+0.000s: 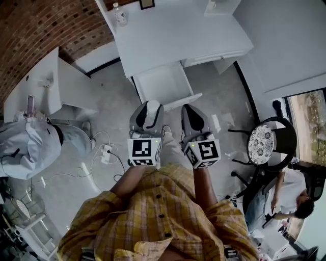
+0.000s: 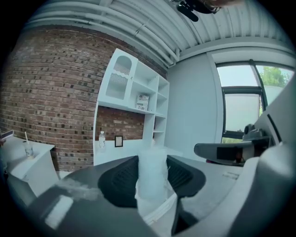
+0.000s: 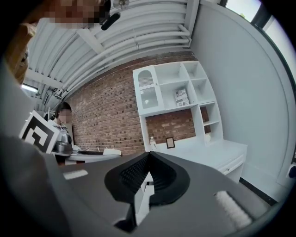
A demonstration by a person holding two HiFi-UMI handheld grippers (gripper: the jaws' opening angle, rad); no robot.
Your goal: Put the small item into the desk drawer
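The white desk (image 1: pixel 173 30) stands ahead of me with its drawer (image 1: pixel 162 81) pulled open toward me; no item shows inside it. My left gripper (image 1: pixel 147 108) hovers just short of the drawer's front edge, shut on a small pale, whitish item (image 2: pixel 152 173) that stands upright between the dark pads. In the left gripper view the item hides the gap of the left gripper (image 2: pixel 152 162). Beside it on the right, my right gripper (image 1: pixel 187 109) is at about the same height. The right gripper view shows the right gripper (image 3: pixel 148 157) shut, its jaw tips touching with nothing in them.
A water bottle (image 1: pixel 120 14) and a small picture frame (image 1: pixel 147 4) sit at the desk's back. A person sits at the left by a white side table (image 1: pixel 35 86). A power strip with cables (image 1: pixel 107 153) lies on the floor. A black chair (image 1: pixel 261 144) and another person are at the right.
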